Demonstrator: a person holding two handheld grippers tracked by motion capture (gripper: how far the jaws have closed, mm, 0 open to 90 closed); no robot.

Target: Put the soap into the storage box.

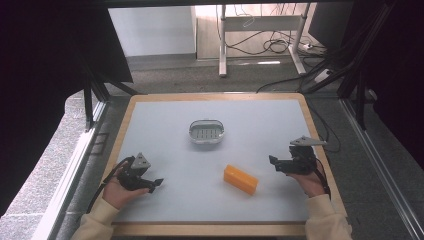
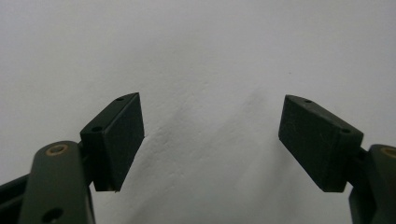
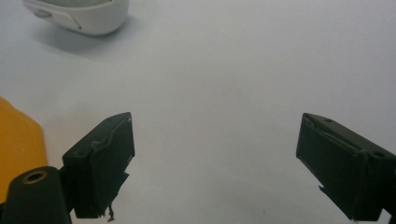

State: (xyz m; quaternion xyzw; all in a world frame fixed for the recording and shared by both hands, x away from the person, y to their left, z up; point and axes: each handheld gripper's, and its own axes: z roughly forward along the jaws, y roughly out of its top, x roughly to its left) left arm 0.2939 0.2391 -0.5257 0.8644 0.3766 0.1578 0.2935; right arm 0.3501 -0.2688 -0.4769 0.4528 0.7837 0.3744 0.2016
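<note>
orange block (image 1: 241, 179) between tools, dish (image 1: 206, 131) beyond

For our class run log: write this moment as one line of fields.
left tool: open, empty | right tool: open, empty | orange block: on table, untouched | soap dish: empty

Both arms wear loose cream-coloured sleeves with ribbed cuffs, coming in from the near wooden edge of the light grey table (image 1: 165, 115). The left black two-jaw gripper (image 1: 159, 182) has a chunky dark body, a grey three-cornered plate on top and a black cable looping off behind it toward that edge. The right black two-jaw gripper (image 1: 271, 161), over by the table's right rim, carries the same grey plate (seen flatter here) plus a thin dark cable past the wrist. Up close, the pads (image 2: 122, 140) are matte black rectangular blocks with small screw holes, on dark olive arms with brass-coloured rivets. The right one's pads (image 3: 103, 161) look scuffed, edges frayed.
</note>
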